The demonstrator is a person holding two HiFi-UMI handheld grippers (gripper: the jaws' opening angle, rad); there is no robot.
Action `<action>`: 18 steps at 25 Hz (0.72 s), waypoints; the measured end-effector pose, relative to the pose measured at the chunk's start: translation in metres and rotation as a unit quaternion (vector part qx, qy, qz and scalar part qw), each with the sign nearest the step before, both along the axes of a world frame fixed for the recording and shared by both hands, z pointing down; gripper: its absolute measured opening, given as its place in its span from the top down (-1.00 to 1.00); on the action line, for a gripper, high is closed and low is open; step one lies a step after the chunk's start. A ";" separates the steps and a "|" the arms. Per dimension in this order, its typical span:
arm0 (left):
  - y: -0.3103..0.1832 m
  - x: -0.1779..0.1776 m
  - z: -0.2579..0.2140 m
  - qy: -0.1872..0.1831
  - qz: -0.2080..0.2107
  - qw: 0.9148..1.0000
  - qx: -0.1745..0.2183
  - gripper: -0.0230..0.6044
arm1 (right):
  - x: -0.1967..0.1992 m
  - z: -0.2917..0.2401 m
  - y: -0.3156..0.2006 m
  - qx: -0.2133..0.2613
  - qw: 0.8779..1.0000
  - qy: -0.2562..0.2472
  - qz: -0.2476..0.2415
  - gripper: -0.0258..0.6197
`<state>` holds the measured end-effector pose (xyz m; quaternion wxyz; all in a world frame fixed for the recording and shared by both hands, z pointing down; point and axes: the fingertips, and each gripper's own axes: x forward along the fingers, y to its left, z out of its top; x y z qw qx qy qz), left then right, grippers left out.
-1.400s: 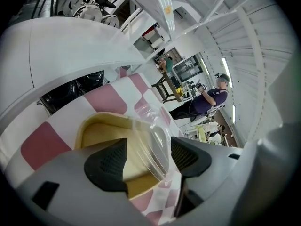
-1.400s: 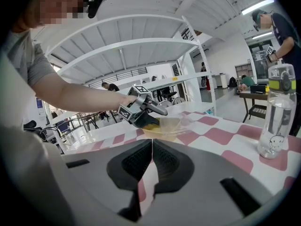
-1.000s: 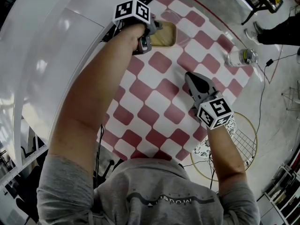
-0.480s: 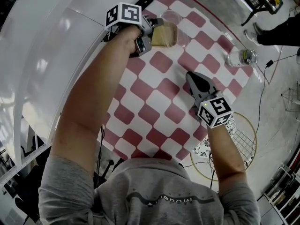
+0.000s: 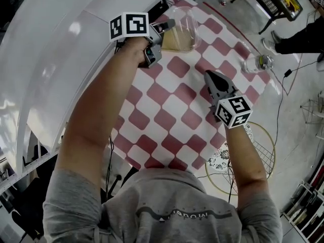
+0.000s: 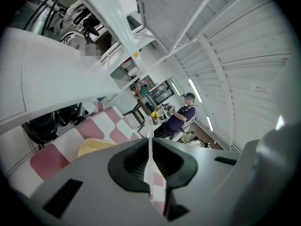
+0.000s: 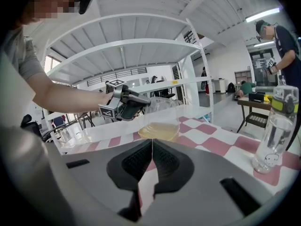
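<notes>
The left gripper (image 6: pixel 149 150) pinches the thin rim of a clear, rounded plastic tub (image 5: pixel 181 30) (yellowish at the bottom) at the far end of the red-checked table (image 5: pixel 167 110). The right gripper (image 7: pixel 151 150) hovers nearer, jaws together and empty. A clear water bottle (image 7: pixel 277 126) stands to the right.

We note a grey short-sleeved T-shirt (image 5: pixel 167 214) bearing a dark wavy printed line. The left gripper (image 5: pixel 168 25) and right gripper (image 5: pixel 211 76) are grey with black ribbed pads (image 7: pixel 137 161) — each carries a white cube (image 5: pixel 129 25) with black square markers.
</notes>
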<state>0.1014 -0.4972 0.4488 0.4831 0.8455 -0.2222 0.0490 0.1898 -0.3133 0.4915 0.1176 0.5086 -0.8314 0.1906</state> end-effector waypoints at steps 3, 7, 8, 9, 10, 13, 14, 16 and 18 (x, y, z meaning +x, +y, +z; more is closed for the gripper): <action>0.005 -0.012 -0.025 0.009 -0.009 0.999 0.045 0.82 | -0.003 -0.011 -0.006 0.011 1.000 0.016 -0.003 0.84; 0.015 -0.027 -0.060 0.010 -0.015 0.994 0.111 0.82 | -0.005 -0.033 -0.018 0.025 1.000 0.016 0.006 0.84; 0.018 -0.031 -0.069 0.008 -0.016 0.991 0.130 0.82 | -0.005 -0.039 -0.020 0.028 0.999 0.014 0.009 0.84; 0.021 -0.036 -0.078 0.004 -0.017 0.988 0.152 0.82 | -0.007 -0.045 -0.022 0.030 0.999 0.013 0.011 0.84; 0.025 -0.041 -0.088 -0.001 -0.017 0.985 0.174 0.82 | -0.008 -0.051 -0.023 0.033 0.999 0.012 0.013 0.84; 0.040 -0.053 -0.117 -0.012 -0.019 0.972 0.235 0.82 | -0.013 -0.073 -0.026 0.044 0.999 0.014 0.018 0.84; 0.046 -0.055 -0.128 -0.012 -0.020 0.968 0.251 0.82 | -0.014 -0.083 -0.026 0.050 0.998 0.017 0.018 0.84; 0.058 -0.060 -0.147 -0.011 -0.023 0.959 0.281 0.82 | -0.015 -0.101 -0.026 0.061 0.998 0.021 0.020 0.84; 0.070 -0.065 -0.162 -0.012 -0.024 0.950 0.311 0.82 | -0.017 -0.116 -0.025 0.070 0.997 0.020 0.025 0.84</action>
